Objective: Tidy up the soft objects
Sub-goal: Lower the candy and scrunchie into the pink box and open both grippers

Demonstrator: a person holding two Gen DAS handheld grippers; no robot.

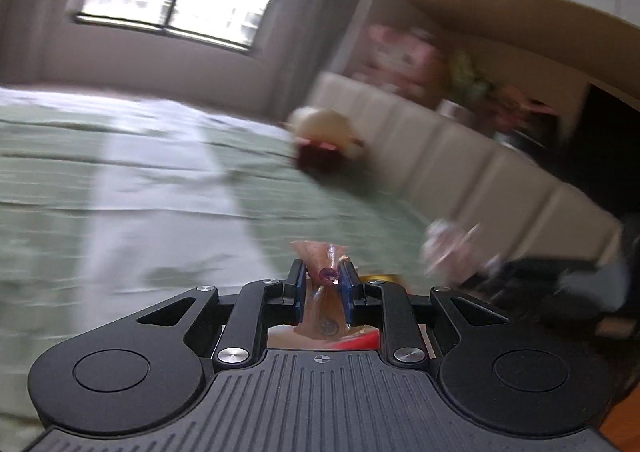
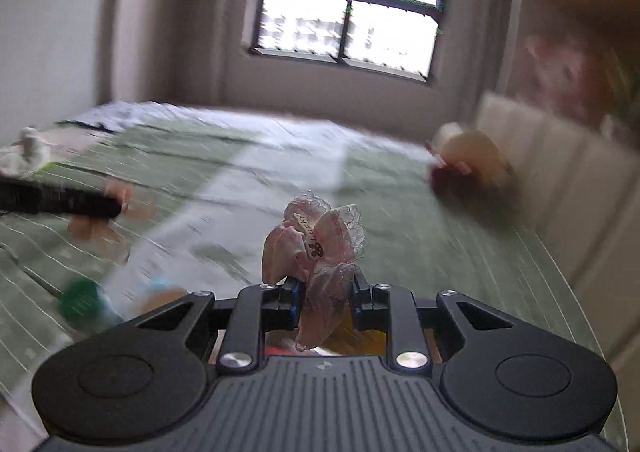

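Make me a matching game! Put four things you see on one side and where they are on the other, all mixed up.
Things:
1. pink lacy fabric scrunchie
2. orange sheer pouch with a purple gem
3. cream round plush toy with a dark red base
4. green round blurry object

Places:
A. lying low on the bed, left of the right gripper
B. in the left gripper
C. by the cream padded headboard
D. in the right gripper

Pairs: 1-D, 2-B, 3-C, 4-A
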